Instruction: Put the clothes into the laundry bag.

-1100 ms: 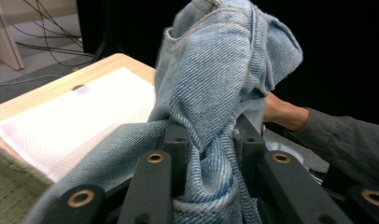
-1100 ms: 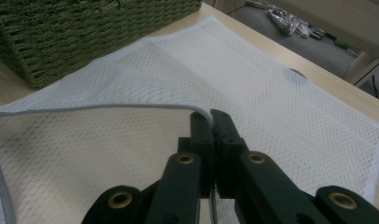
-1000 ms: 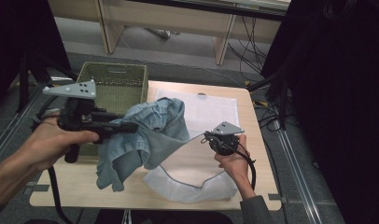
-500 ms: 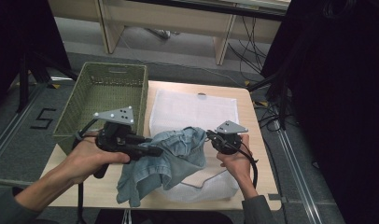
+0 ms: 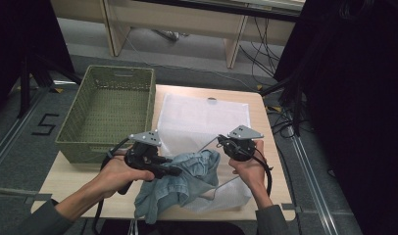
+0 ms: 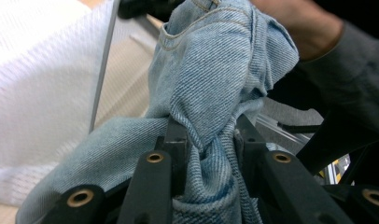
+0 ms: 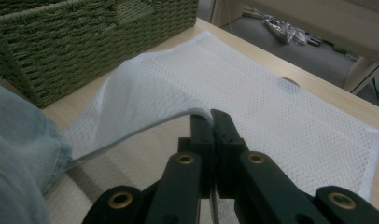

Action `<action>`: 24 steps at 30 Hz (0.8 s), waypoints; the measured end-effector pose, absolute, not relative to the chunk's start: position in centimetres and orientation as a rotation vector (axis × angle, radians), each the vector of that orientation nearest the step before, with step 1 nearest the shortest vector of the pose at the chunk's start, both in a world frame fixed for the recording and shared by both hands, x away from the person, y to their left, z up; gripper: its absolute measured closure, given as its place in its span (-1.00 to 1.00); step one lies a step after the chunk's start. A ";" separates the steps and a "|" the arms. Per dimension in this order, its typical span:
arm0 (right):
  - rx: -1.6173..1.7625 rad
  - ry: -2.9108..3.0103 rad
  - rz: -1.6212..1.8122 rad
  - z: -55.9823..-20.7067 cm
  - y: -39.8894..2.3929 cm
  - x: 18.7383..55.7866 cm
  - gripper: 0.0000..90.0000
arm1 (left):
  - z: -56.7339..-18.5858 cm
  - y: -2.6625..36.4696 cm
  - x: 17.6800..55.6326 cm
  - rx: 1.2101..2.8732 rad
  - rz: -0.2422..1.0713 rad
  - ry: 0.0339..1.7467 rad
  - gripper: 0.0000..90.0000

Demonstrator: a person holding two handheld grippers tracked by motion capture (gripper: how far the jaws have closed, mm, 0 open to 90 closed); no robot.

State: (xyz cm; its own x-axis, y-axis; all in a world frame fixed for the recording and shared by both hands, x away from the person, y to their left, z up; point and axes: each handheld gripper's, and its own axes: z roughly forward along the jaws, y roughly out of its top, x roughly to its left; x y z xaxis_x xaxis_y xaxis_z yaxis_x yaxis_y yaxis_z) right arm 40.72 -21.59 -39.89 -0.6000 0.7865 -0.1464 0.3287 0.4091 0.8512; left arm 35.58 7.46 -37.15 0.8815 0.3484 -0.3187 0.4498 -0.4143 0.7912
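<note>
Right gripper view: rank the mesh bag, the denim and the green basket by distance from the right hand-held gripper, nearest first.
1. Mesh bag: its edge is pinched in the right hand-held gripper, and the rest spreads ahead over the table.
2. Denim: low at the left edge, close by.
3. Green basket: upper left, beyond the bag's lifted edge.

My left gripper [image 5: 175,171] pinches bunched denim garment [image 5: 180,183] over white mesh bag [image 5: 202,122]. My right gripper [image 5: 220,142] lifts bag's edge. Green wicker basket [image 5: 109,115] sits left on table [image 5: 72,178].
</note>
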 end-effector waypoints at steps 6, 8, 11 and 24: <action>0.923 2.136 1.110 -39.5 -21.5 40.6 0.99 | -39.1 5.5 36.6 2.089 -0.124 0.586 0.58; 0.919 2.160 1.118 -39.3 -21.4 40.5 0.99 | -39.8 4.9 37.1 2.102 -0.101 0.583 0.58; 0.925 2.158 1.115 -39.0 -21.1 40.2 0.99 | -40.8 4.1 38.0 2.098 -0.097 0.615 0.57; 0.864 2.170 1.089 -39.3 -20.4 39.9 0.99 | -46.5 2.2 41.1 2.103 -0.045 0.766 0.36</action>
State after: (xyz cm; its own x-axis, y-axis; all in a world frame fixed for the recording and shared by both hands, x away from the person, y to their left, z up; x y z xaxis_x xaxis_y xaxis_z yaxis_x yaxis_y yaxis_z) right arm 39.90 -20.35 -39.32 -0.6376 0.7469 -0.1889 0.2952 0.4633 0.8356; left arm 41.10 2.19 -46.53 0.8096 0.5047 -0.2995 0.5365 -0.4296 0.7264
